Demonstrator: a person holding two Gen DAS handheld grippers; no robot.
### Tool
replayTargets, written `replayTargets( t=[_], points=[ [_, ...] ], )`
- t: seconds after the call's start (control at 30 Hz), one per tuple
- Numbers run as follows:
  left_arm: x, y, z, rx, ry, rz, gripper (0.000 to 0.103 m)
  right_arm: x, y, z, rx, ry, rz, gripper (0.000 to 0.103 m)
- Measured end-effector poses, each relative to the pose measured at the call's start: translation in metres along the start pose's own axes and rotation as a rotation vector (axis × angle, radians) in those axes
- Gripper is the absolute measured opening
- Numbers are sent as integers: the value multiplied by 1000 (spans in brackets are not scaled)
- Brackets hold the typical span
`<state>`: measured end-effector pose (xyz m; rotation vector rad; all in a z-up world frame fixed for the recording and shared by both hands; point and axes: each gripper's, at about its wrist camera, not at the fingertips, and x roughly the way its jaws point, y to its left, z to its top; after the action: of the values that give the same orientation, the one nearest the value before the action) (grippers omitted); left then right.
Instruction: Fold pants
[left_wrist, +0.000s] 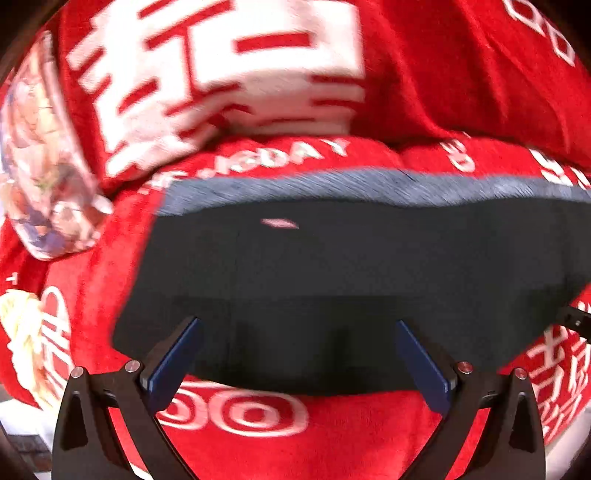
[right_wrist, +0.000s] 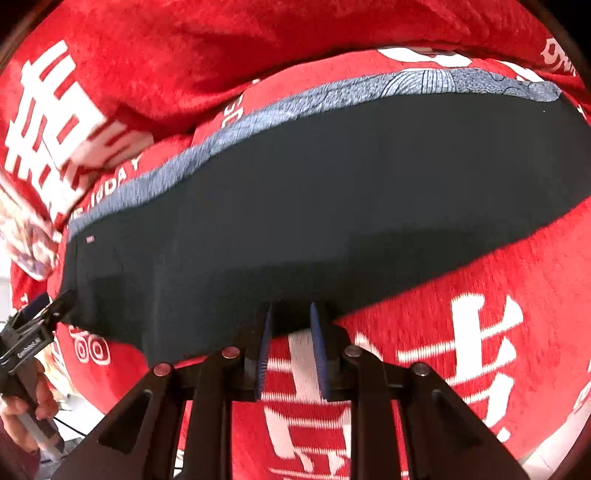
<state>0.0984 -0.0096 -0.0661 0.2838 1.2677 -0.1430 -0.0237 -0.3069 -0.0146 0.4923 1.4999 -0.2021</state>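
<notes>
The dark navy pants (left_wrist: 332, 280) lie spread on a red blanket, with a blue-grey patterned waistband (left_wrist: 332, 188) along the far edge. They also show in the right wrist view (right_wrist: 314, 206). My left gripper (left_wrist: 295, 325) is open wide, its blue pads over the near edge of the pants, holding nothing. My right gripper (right_wrist: 291, 310) has its jaws a narrow gap apart at the near hem of the pants; cloth sits at the tips, but a grip is not clear. The left gripper (right_wrist: 48, 306) shows at the left edge of the right wrist view.
A red blanket (left_wrist: 258, 443) with white characters and rings covers the surface and bunches up in a fold behind the pants (right_wrist: 258, 44). A pale floral cloth (left_wrist: 40, 177) lies at the far left. White floor shows at the lower left (right_wrist: 85, 413).
</notes>
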Motion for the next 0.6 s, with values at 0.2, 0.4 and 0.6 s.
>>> replayTargets(
  t=[0.2, 0.4, 0.6],
  points=[
    [34, -77, -24, 117, 87, -51, 103, -6, 1, -19, 19, 41, -19, 23],
    [5, -42, -22, 102, 23, -48, 103, -27, 11, -16, 13, 17, 87, 34],
    [-6, 56, 9, -55, -89, 56, 103, -24, 102, 41, -223, 21, 260, 35]
  ],
)
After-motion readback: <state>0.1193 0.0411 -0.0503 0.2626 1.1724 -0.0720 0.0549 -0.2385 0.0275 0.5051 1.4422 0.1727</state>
